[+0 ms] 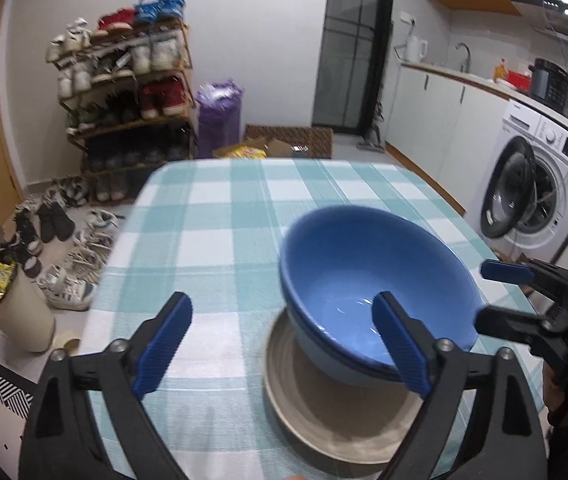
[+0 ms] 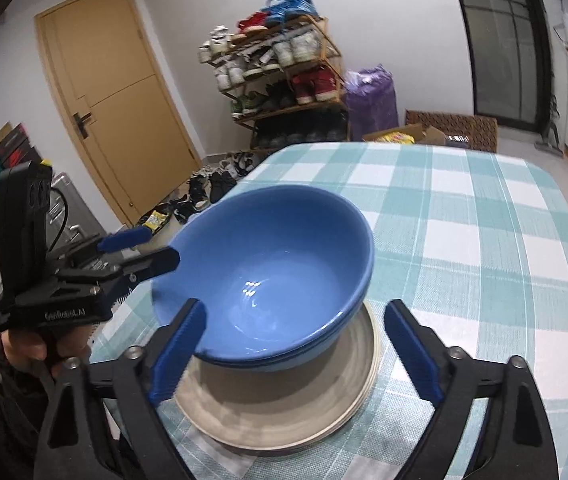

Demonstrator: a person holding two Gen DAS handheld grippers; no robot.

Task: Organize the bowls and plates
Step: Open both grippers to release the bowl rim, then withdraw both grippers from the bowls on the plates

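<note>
2 blue bowls (image 2: 268, 280), nested 1 inside the other, sit tilted on a stack of beige plates (image 2: 284, 408), so the crockery is gathered into 1 pile at the near part of the table, which looks like the tidy end state the task wants. The tilt suggests the bowls have not settled flat; they lean toward the far right as the right wrist camera sees them. The left gripper (image 1: 284, 344) has its jaws spread wide and grips nothing, one finger reaching in front of the bowl's near side. The right gripper (image 2: 296, 352) is likewise parted and empty, its fingers straddling the near edge of the pile without clear contact. Both seem placed to steady or square up the stack, though that is a guess. The table wears a teal and white checked cloth (image 2: 464, 232), otherwise bare in these views. Beyond it stand a shoe rack (image 2: 284, 80), a wooden door (image 2: 124, 96), a purple bag (image 1: 220, 116), a washing machine (image 1: 536, 184) and a kitchen counter (image 1: 464, 76).
</note>
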